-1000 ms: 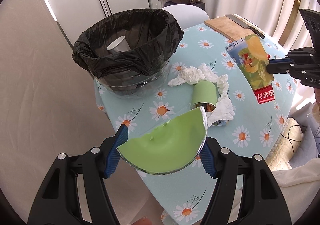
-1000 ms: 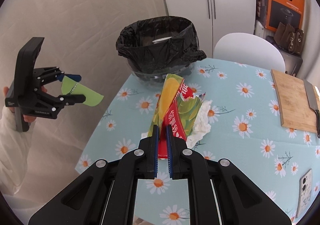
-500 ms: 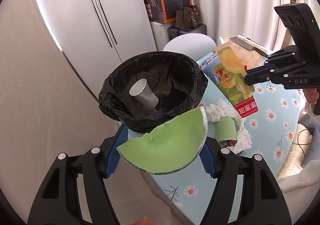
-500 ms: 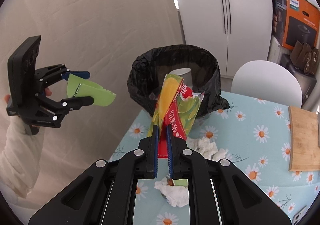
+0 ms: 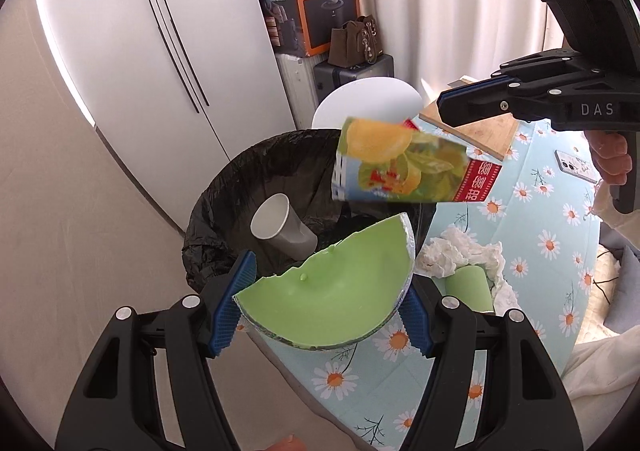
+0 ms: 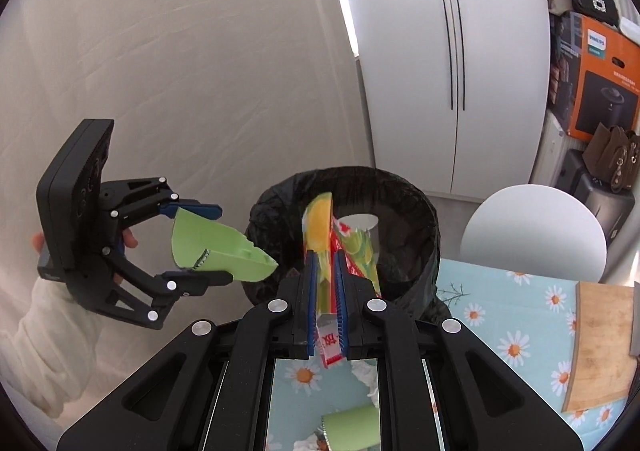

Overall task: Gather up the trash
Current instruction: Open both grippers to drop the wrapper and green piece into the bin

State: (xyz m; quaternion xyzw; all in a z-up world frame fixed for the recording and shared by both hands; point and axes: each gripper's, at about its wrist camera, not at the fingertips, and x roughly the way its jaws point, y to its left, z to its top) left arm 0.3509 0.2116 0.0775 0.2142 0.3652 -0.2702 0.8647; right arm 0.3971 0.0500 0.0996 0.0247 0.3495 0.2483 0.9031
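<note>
- Both held pieces of trash have travelled from above the daisy-print table [image 5: 532, 283] to the bin [image 5: 224, 219]: a second ago the bin stood well ahead of them, and now the snack wrapper [image 5: 404, 167] hangs over its mouth while the green bowl shard [image 5: 328, 291] sits at its near rim.
- Snack wrapper: a flattened yellow, green and red packet, pinched at its red end by the right gripper [image 6: 327, 299], whose blue pads are closed tight on it; the rest juts forward over the black liner.
- Green bowl shard: a broken half-round piece with a silvery edge, clamped across its width between the pads of the left gripper [image 5: 324, 307], whose jaws stand wide apart around it.
- Inside the bin, lined with a black bag, a white paper cup [image 5: 276, 227] lies tilted on its side.
- On the table beside the bin lie crumpled white tissue [image 5: 460, 255] and a green cup [image 5: 468, 287] on its side, touching the tissue.
- Farther off on the table: a wooden cutting board [image 6: 600, 343] and a phone [image 5: 576, 167].
- Behind the bin stand a white chair [image 6: 536, 231] and a white cabinet [image 6: 448, 51].
</note>
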